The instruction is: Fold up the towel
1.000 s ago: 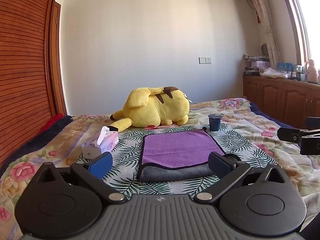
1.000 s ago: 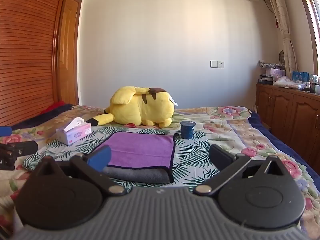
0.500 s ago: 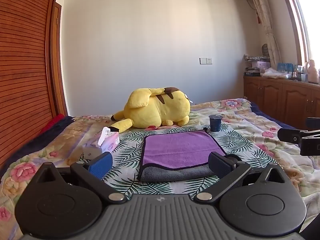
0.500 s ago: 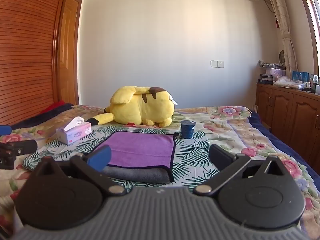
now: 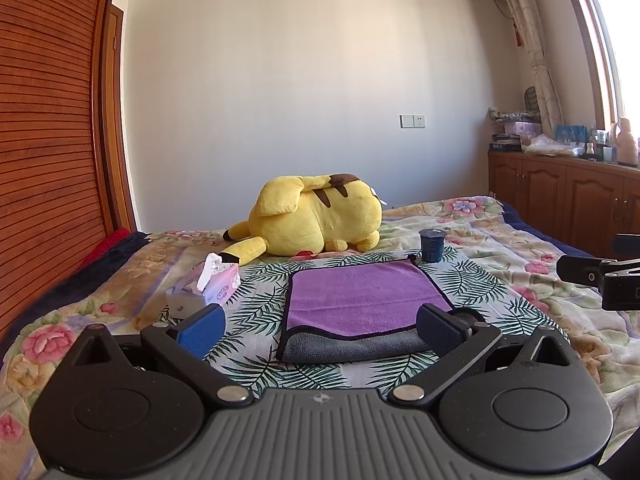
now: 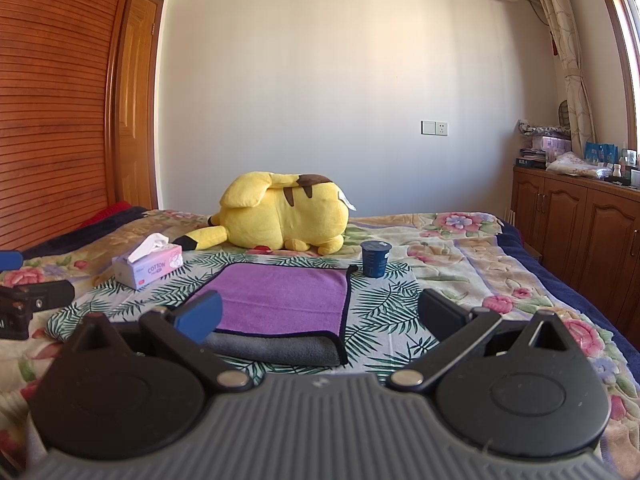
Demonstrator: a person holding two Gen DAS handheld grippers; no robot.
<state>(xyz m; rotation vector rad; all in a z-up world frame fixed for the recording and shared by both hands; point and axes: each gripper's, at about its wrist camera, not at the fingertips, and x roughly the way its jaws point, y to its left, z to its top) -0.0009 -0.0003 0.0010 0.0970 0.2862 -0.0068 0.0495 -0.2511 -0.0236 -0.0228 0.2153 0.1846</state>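
Observation:
A purple towel (image 5: 360, 292) with a grey underside lies folded on a leaf-patterned cloth on the bed; its grey fold faces me. It also shows in the right wrist view (image 6: 284, 296). My left gripper (image 5: 320, 326) is open and empty, held short of the towel's near edge. My right gripper (image 6: 320, 316) is open and empty, a little right of the towel's near edge. The right gripper's side shows at the right edge of the left wrist view (image 5: 600, 276).
A yellow plush toy (image 5: 316, 216) lies behind the towel. A dark blue cup (image 5: 432, 245) stands at the towel's far right corner. A pink tissue box (image 5: 208, 286) sits left of the towel. Wooden cabinets (image 5: 568, 204) line the right wall.
Both grippers have stayed nearly still and open; the left view has shifted very slightly. The towel has not moved.

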